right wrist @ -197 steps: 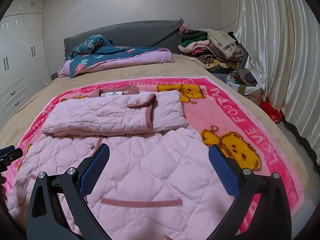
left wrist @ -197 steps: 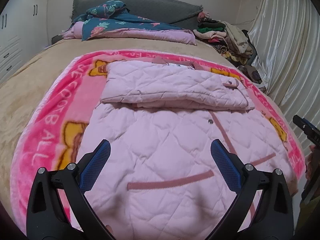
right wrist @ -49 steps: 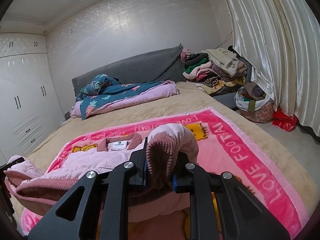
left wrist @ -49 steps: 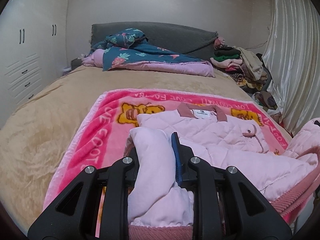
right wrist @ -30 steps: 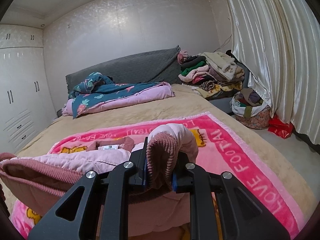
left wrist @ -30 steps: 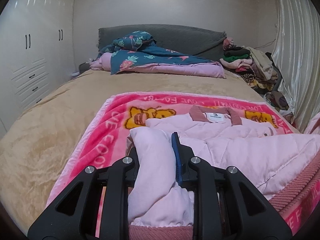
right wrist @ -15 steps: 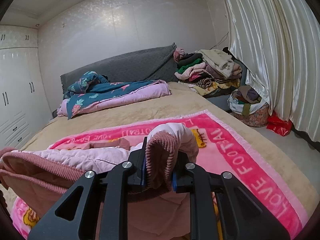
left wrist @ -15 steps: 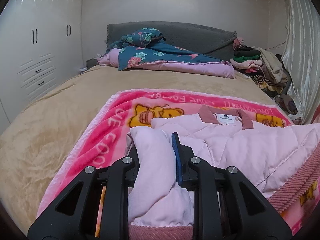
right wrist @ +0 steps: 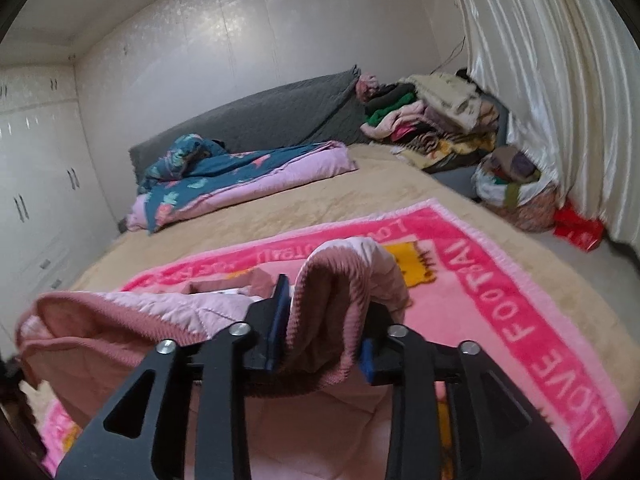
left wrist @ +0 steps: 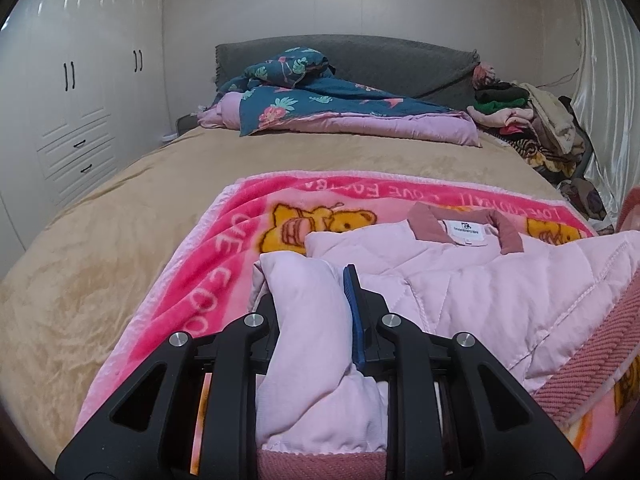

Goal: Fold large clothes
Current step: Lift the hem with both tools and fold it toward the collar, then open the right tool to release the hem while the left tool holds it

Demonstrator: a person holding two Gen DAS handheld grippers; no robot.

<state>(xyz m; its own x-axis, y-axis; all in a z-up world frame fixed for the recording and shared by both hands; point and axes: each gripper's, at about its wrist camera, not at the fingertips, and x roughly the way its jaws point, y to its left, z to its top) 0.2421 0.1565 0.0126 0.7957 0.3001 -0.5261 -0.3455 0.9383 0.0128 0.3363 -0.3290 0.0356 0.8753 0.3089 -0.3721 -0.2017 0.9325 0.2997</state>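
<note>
A pale pink quilted jacket (left wrist: 460, 280) with a dusty-pink ribbed collar lies on the pink teddy-bear blanket (left wrist: 224, 280), its bottom half lifted and carried over toward the collar. My left gripper (left wrist: 316, 300) is shut on a thick fold of the jacket's left bottom corner. In the right wrist view, the ribbed hem (right wrist: 328, 312) bulges up between the fingers of my right gripper (right wrist: 322, 336). Its jaws are opening, and the cloth still sits between them with a sliver of gap at the right pad. The hem sags in a long loop toward the left.
The blanket lies on a tan bedspread (left wrist: 100, 248). A dark floral quilt (left wrist: 320, 108) sits at the grey headboard. Piled clothes (right wrist: 432, 120) and a full bag (right wrist: 516, 188) stand by the white curtain on the right. White wardrobes (left wrist: 80, 100) line the left wall.
Both grippers carried the hem forward and lower over the jacket's top half. The right jaws have begun to part around the ribbed hem. The left grip is unchanged.
</note>
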